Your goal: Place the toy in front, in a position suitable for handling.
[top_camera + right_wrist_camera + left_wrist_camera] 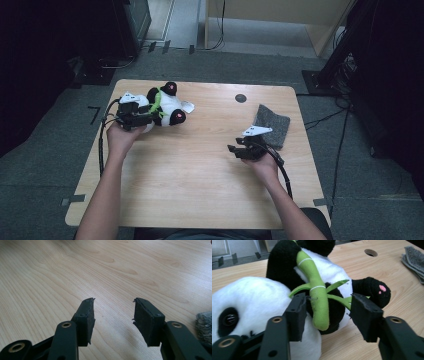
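Black fingers [297,315] of my left gripper [327,312] straddle the plush panda's [262,300] green bamboo stalk [318,300], half-open, at the counter's [200,170] far left. My right gripper [113,317] hovers half-open, holding nothing, beside the grey cloth [272,122].

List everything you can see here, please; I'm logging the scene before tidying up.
panda: one, black and white plush, lying on its side at the table's far left corner
bamboo: one, green plush stalk with leaves, lying across the panda's front, between the left gripper's jaws
cloth: one, grey, folded, near the table's right edge
table: one, light wood, with a round hole near its far edge
left gripper: one, black, jaws open on either side of the bamboo, one pad close to it and the other clear of it
right gripper: one, black, jaws open with nothing between them, above bare table beside the cloth
forearms: two, coming in from the near edge, one hand on each gripper
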Tool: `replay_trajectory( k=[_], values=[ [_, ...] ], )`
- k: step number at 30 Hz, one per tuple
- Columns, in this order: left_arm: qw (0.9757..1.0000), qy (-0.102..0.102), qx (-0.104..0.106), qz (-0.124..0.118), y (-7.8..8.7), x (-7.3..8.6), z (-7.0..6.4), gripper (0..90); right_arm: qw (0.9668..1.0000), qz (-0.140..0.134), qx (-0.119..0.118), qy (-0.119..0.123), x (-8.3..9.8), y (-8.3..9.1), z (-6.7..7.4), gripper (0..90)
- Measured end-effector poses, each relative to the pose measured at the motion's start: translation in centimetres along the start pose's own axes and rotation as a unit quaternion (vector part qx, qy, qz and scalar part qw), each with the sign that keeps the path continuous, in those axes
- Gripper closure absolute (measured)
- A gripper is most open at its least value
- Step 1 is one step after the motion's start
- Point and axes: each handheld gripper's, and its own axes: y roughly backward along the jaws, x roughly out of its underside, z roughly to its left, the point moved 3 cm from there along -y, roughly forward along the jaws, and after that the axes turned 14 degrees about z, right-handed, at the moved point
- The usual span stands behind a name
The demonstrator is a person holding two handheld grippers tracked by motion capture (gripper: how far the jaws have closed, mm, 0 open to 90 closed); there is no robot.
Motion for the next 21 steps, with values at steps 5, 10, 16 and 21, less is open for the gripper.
replay_trajectory(
  k=[5,10,16,21],
  values=[
    [0.9998,-0.007,-0.016,0.010,-0.9,0.0,-0.2,55.4,1.0000,0.002,0.000,0.001,0.1,0.0,0.1,51.1],
    [0.9998,0.010,-0.013,-0.005,-1.1,0.0,0.2,67.8,1.0000,0.008,0.001,0.003,0.3,0.0,0.2,51.9],
    [0.9997,0.015,-0.017,-0.012,-0.6,-0.2,0.2,77.6,0.9998,0.019,0.001,0.002,0.5,0.0,0.0,53.8],
    [0.9993,0.022,-0.013,-0.028,0.3,-0.6,-0.1,78.9,0.9998,0.018,0.000,0.000,0.6,0.2,-0.1,54.6]
  ],
)
